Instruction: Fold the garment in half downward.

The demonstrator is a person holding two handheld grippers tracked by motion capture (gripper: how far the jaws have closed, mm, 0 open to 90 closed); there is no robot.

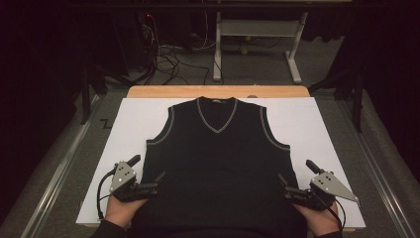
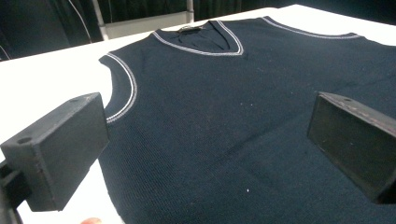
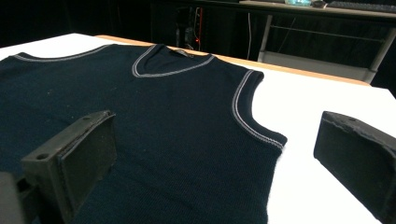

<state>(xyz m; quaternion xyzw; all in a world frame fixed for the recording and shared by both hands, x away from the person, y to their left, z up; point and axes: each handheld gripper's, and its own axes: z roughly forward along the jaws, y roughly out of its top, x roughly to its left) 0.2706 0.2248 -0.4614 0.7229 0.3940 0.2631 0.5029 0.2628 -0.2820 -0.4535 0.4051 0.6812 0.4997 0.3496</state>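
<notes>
So the biggest thing here is the white board (image 1: 307,124) covering most of the wooden table (image 1: 163,91), with a strip of bare wood showing along the far edge; spread flat on the board, face up, is a dark navy sleeveless V-neck sweater vest (image 1: 218,163), neckline pointing away from the person and the hem running off the near edge of the high view; pale grey trim runs round the V-neck and both armholes; the vest sits roughly centred, with white board showing on either side. The left gripper (image 1: 147,174) is parked at the vest's lower left side edge, jaws wide apart, nothing between them; in the left gripper view one jaw sits over the white board and the other over the knit. The right gripper (image 1: 295,176) mirrors it at the lower right side edge, also spread wide and holding nothing; its own view has the vest's side edge running between the jaws. Can't tell if either one actually touches the fabric.
</notes>
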